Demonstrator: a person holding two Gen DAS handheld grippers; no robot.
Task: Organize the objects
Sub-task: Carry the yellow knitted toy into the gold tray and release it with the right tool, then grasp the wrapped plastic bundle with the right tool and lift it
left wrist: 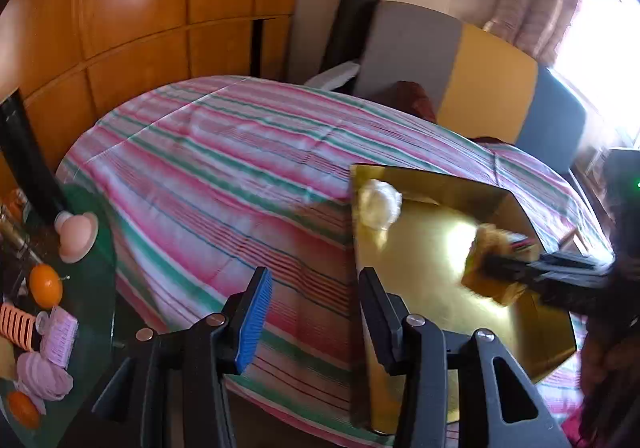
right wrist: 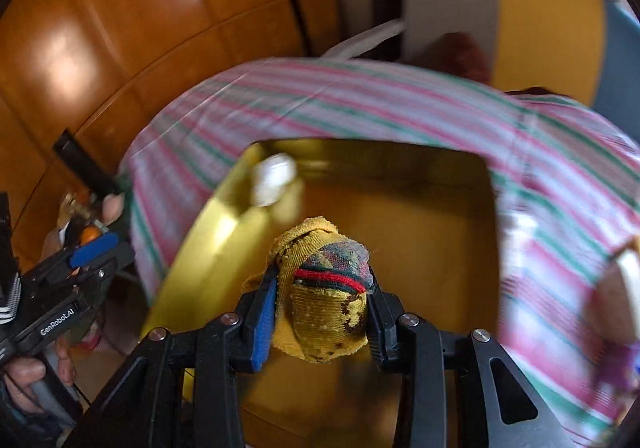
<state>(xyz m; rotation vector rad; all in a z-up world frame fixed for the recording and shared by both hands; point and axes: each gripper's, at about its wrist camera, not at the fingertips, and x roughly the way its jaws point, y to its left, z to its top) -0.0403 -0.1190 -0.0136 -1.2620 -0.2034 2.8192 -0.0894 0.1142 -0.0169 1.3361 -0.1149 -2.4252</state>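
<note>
A gold cardboard box (left wrist: 420, 312) (right wrist: 424, 232) lies open on a pink, green and white striped bedspread (left wrist: 224, 176) (right wrist: 360, 96). A white rolled sock ball (left wrist: 378, 204) (right wrist: 274, 178) rests in its far left corner. My right gripper (right wrist: 322, 280) (left wrist: 494, 262) hangs over the box, shut on a rolled yellow sock bundle (right wrist: 324, 300) (left wrist: 486, 238) with red and dark stripes. My left gripper (left wrist: 316, 312) (right wrist: 96, 248) stands open at the box's left wall, with only bedspread showing between its fingers.
A green glass table (left wrist: 100, 248) at the left edge holds oranges (left wrist: 46, 285), a pink round object (left wrist: 76, 238), purple rolled socks (left wrist: 42, 376) and other small items. Behind the bed are a wooden wardrobe (left wrist: 140, 8) and a grey, yellow and blue headboard (left wrist: 488, 76). A hand (right wrist: 24, 372) grips the left gripper's handle.
</note>
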